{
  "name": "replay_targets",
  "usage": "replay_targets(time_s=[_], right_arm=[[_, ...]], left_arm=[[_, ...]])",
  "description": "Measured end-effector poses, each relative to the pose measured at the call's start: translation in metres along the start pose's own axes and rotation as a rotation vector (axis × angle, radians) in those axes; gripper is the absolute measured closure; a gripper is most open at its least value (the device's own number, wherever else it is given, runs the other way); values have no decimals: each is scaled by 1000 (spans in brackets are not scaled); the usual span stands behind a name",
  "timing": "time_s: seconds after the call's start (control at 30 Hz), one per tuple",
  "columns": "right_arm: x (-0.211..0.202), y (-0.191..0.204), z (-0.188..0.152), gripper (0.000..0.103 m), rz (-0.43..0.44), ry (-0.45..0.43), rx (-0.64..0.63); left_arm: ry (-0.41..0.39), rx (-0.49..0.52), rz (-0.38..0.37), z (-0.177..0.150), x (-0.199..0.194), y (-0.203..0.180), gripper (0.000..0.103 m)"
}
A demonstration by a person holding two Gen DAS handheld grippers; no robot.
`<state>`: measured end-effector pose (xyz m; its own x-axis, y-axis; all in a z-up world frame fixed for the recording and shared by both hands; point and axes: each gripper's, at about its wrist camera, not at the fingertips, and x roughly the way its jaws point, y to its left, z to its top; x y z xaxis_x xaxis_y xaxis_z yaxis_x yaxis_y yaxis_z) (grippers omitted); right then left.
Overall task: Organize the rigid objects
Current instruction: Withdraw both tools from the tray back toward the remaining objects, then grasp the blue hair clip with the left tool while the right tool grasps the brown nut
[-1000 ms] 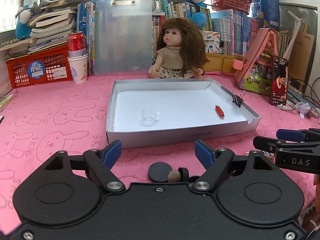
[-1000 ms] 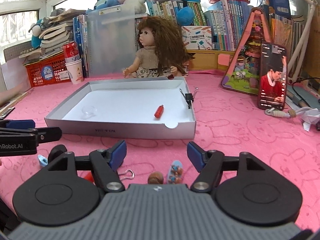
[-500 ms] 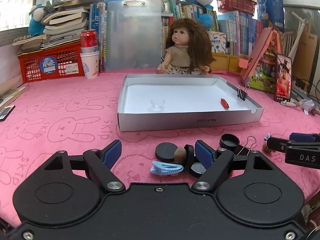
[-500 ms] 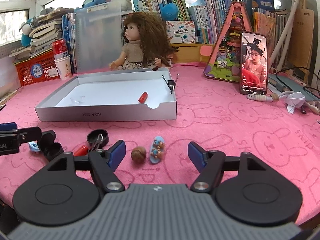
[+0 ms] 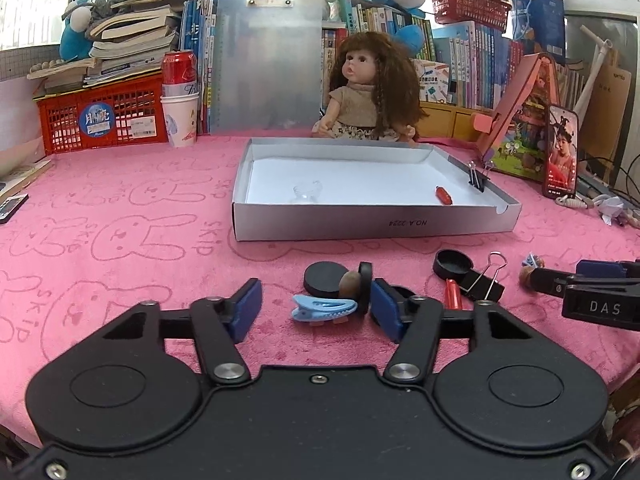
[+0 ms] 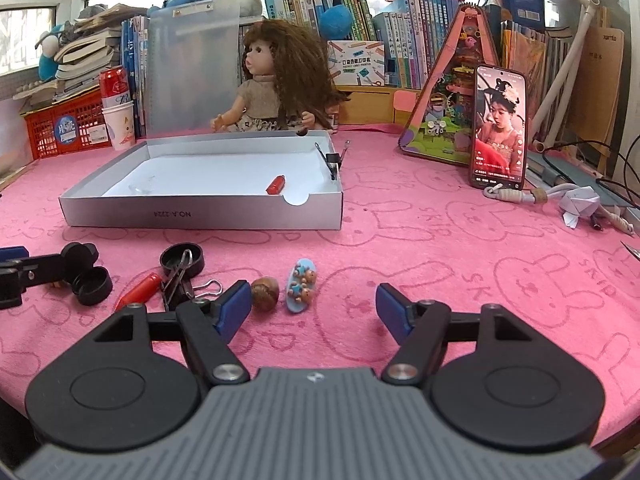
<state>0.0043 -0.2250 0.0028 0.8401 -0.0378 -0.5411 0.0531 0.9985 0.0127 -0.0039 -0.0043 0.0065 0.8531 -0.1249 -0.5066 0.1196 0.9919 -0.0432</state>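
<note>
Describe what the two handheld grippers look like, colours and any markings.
The left gripper has a smooth black body with black linkage arms, silver pivot screws and blue fingers. The right gripper is alike but has a ribbed grey body; its side reads "DAS".

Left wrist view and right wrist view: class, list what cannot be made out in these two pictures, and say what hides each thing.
- Left wrist view: the black cap behind the left gripper is mostly hidden by its right finger.
- Left wrist view: the clear cup in the tray is too faint to tell its shape.
- Right wrist view: the left gripper is cut off by the left edge.
</note>
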Motion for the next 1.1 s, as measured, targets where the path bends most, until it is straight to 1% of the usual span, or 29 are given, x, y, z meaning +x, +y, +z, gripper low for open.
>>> replay_targets(time_s=[0.03, 0.1, 0.17, 0.2, 0.27, 0.33, 0.47, 0.7, 1.1], right_arm=[[-1, 0, 0, 24, -4, -5, 3], [-4, 2, 0, 28, 0, -17, 1], [-8, 5, -1, 45, 11, -31, -3], [-10, 8, -2, 51, 15, -34, -9], [-12, 13, -3, 61, 29, -38, -22], [-12, 17, -3, 66, 48, -36, -35], [-6, 23, -2, 70, 57, -19, -45], [5, 24, 0, 70, 58, -2, -29], [8, 23, 1, 72, 64, -2, -17]], left_arm=[[-2, 3, 0, 1, 0, -1, 54], [-5, 7, 5, 1, -2, -3, 56], [-7, 10, 8, 0, -4, -4, 57], [-8, 9, 9, 0, -5, -4, 57], [-10, 4, 11, 0, -6, -4, 57], [-15, -1, 14, 1, -7, -4, 57], [-16, 6, 19, 0, -7, -5, 57], [-3, 11, 17, -2, -2, -7, 56], [10, 9, 15, -5, 6, -10, 56]])
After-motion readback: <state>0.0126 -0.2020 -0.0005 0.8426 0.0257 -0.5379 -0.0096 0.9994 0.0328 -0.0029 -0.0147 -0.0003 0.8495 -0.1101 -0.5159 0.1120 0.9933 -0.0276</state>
